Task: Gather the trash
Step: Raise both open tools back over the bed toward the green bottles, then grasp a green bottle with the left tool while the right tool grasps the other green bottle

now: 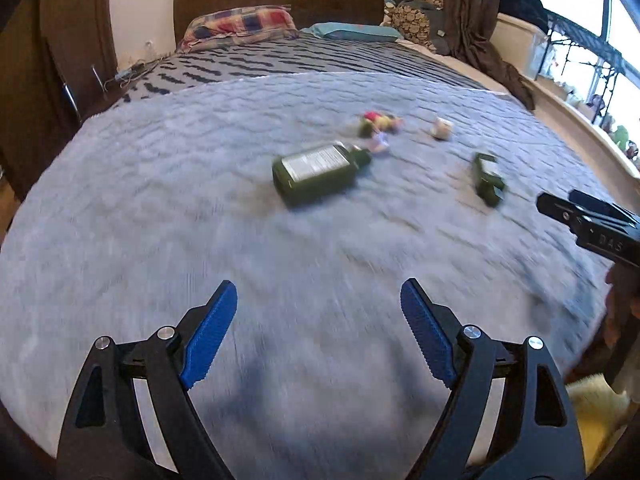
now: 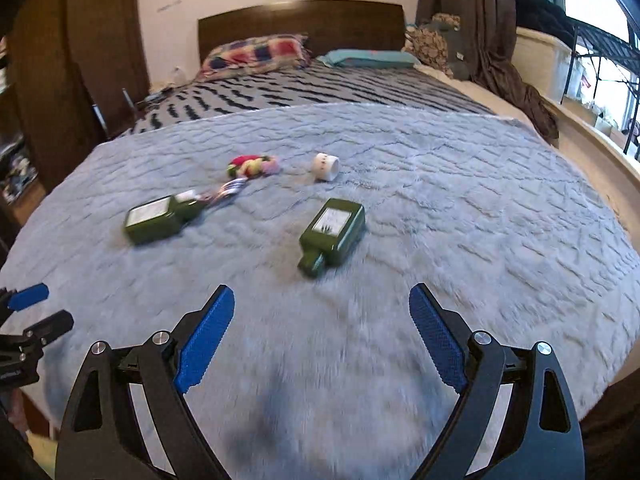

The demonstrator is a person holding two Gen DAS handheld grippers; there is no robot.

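Grey quilted bed cover [image 2: 440,200] carries all the trash. Two dark green rectangular glass bottles lie on their sides: larger bottle [image 1: 320,172] ahead of the left gripper [image 1: 319,300], smaller bottle [image 2: 332,236] ahead of the right gripper [image 2: 322,304]. Label text unreadable. Small white cup [image 2: 326,166] lies beyond. Both grippers gape wide, holding nothing.

A: In the left wrist view, motion blur smears the grey blanket [image 1: 200,200] and the small colourful heap [image 1: 380,122], so what that heap is made of cannot be told.

B: And the labels?

A: The print on the 2 green bottles is unreadable, on the left bottle [image 2: 158,220] and the right bottle [image 2: 334,230]. The picture's edge cuts off the right gripper [image 1: 600,224].
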